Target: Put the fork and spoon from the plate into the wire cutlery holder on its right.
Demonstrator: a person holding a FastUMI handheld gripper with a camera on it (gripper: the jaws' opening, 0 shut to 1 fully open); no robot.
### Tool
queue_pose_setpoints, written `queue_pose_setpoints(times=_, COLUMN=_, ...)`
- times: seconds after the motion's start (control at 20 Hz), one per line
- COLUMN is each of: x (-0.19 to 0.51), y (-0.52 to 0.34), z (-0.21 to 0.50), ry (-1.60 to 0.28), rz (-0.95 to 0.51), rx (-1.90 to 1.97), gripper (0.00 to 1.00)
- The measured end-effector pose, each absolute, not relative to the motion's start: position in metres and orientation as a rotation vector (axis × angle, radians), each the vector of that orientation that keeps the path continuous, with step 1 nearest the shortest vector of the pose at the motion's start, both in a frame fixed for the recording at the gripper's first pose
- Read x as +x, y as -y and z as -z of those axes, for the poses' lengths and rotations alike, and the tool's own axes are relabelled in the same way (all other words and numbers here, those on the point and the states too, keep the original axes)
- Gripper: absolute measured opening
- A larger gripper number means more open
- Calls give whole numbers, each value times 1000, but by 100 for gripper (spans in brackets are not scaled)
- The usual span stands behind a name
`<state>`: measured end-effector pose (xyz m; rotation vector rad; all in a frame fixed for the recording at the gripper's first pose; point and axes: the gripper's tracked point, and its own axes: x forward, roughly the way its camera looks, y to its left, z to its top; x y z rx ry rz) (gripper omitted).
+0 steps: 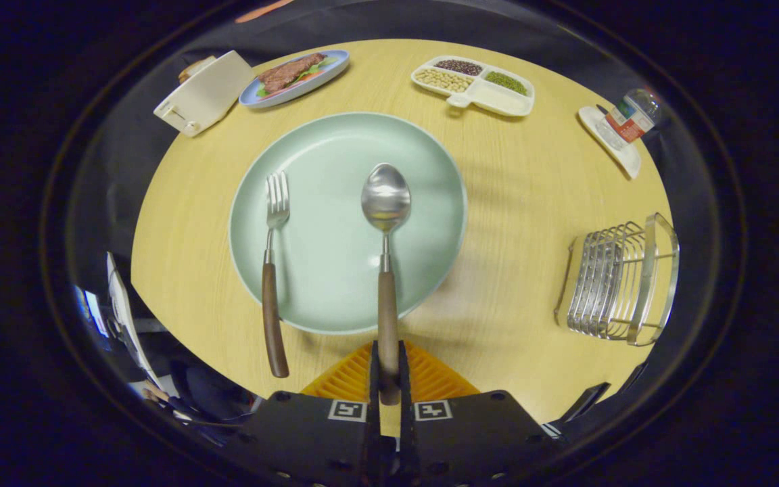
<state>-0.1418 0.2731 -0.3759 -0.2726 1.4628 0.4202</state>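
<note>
Gripper view: your gripper (pixel 388 368) has its two fingers (pixel 373 368) closed narrow on the wooden handle of the spoon (pixel 385 203), one finger pressing on each side near the handle's end. The spoon's bowl faces up and lies over the plate (pixel 308 149), in the half nearer the wire holder; its handle runs back across the plate's near rim to your fingers. Whether the bowl touches the plate or sits just above it cannot be told.

The fork (pixel 276 203) lies on the plate, parallel to the spoon and on the side away from the wire holder. Its tines point away from you, and its wooden handle overhangs the plate's near rim onto the table (pixel 518 223).

The wire holder (pixel 623 281) stands on the table well apart from the plate, on the spoon's side, near the table edge.

Beyond the plate's far rim you see a divided tray (pixel 491 100) holding beans and grains, and a blue dish (pixel 335 67) carrying food. A white toaster (pixel 203 95) stands just beside that dish, further from the plate. A small bottle (pixel 633 116) lies on a white dish (pixel 626 159) beyond the wire holder.
</note>
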Motion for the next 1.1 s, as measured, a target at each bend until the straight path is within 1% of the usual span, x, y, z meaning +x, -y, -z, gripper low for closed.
queue_pose_setpoints(times=0.15, x=-142, y=-274, z=369, ry=-1462, rz=-434, rx=-238, gripper=2)
queue_pose_setpoints(times=0.2, x=-140, y=-274, z=364, ry=-1454, rz=-441, rx=-237, gripper=1)
queue_pose_setpoints(times=0.7, x=-127, y=-273, z=287, ry=-1403, rz=-526, rx=-159, gripper=1)
queue_pose_setpoints(times=1.1, x=-78, y=-221, z=212, ry=-1332, rz=-473, rx=-58, gripper=0)
